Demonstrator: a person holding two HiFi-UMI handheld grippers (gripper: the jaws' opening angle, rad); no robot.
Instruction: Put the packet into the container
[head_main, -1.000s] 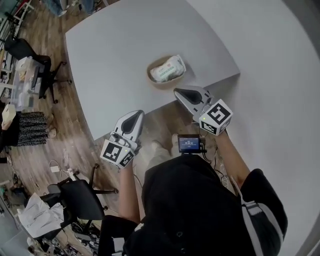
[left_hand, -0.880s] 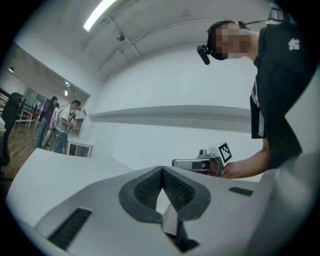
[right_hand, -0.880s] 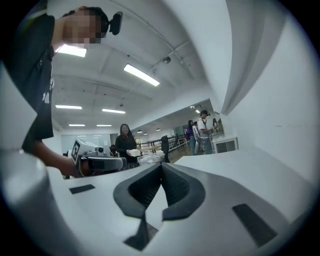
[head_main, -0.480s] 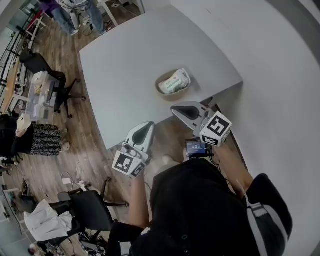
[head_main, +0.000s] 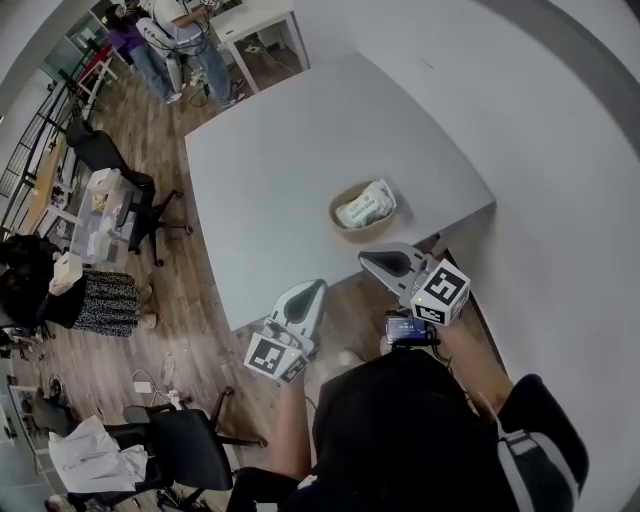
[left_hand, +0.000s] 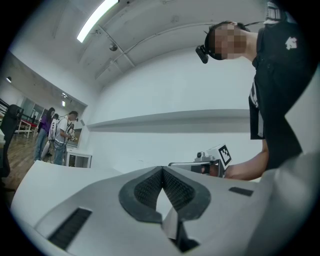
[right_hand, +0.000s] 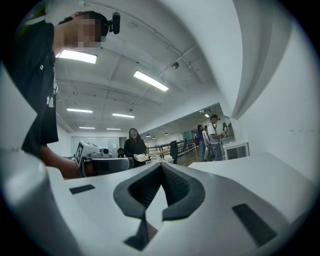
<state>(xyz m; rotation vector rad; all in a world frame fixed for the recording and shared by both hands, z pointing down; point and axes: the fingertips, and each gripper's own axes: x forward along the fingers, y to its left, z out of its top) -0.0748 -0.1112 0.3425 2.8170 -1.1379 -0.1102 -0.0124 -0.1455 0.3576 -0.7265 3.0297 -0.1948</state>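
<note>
White tabletop (head_main: 290, 170) fills the middle of the head view, standing on a wood-plank floor (head_main: 200, 290) in an open office; two people (head_main: 180, 35) stand at the far end beside a small white cabinet (head_main: 265, 35), and a black office chair (head_main: 190, 440) sits at the lower left. Close to the table's near right corner rests the container (head_main: 345, 230), a shallow tan bowl; the packet (head_main: 366, 205), white with pale green print, lies inside it, tilted, one end poking above the rim.

Both claws hang off the table, on the person's side of its near edge and over the floor; neither touches the container or the packet. The left gripper (head_main: 316, 287) points its nose up toward the table edge, its marker cube (head_main: 272, 357) nearer the person; the right gripper (head_main: 364, 258) lies just beside the table's near edge below the container, nose turned toward the left one. A small lit screen (head_main: 408, 328) sits at the person's chest, between the two forearms.

The left gripper view shows its ribbed dark pads (left_hand: 145, 187) pressed together at the tip, nothing between them — only white wall and the other claw beyond; the right gripper view shows the same, pads (right_hand: 175, 185) meeting at the tip with nothing caught, ceiling lights (right_hand: 150, 80) and distant people behind.
</note>
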